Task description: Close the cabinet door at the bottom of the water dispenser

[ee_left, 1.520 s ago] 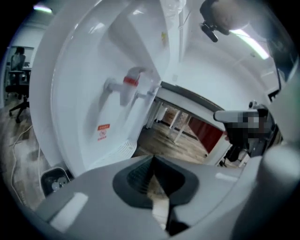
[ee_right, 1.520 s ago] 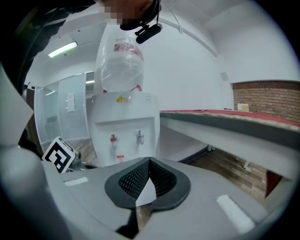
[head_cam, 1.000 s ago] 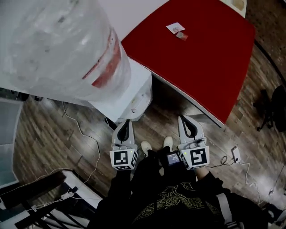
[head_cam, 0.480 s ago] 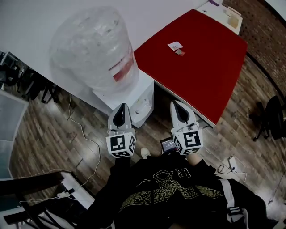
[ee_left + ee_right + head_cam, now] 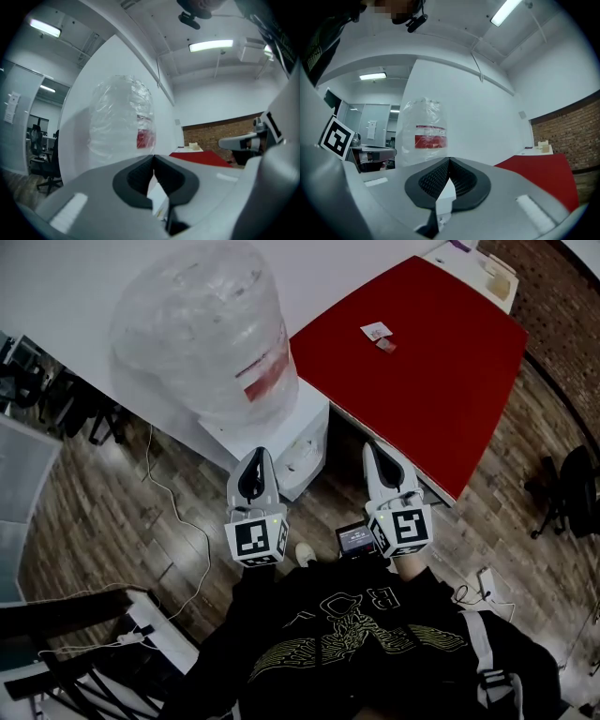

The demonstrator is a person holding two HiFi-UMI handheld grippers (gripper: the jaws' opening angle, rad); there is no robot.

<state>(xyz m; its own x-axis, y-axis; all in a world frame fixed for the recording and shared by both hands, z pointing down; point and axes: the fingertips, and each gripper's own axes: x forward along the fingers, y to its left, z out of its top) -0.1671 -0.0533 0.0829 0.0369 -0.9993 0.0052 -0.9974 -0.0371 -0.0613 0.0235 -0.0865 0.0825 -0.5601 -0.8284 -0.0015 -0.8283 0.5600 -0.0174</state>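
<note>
The white water dispenser (image 5: 298, 432) stands against the wall, and a plastic-wrapped bottle (image 5: 202, 329) with a red label sits on top. From above, its bottom cabinet door is hidden below the body. My left gripper (image 5: 258, 456) is held level in front of the dispenser's front face, shut with nothing in it. To its right, near the edge of the red table (image 5: 422, 362), my right gripper (image 5: 373, 448) is also shut and empty. In the left gripper view the closed jaws (image 5: 153, 157) point at the bottle (image 5: 122, 119). The right gripper view shows closed jaws (image 5: 450, 161) below the bottle (image 5: 424, 136).
Cables (image 5: 178, 521) trail over the wood floor left of the dispenser. A power strip (image 5: 492, 563) lies at the right, near a black office chair (image 5: 572, 488). Small items (image 5: 377, 334) lie on the red table. A black frame (image 5: 66, 643) stands at lower left.
Both grippers have risen from near the floor to about the height of the dispenser's body, and the head view has pulled up with them. Over the last half second they barely moved.
</note>
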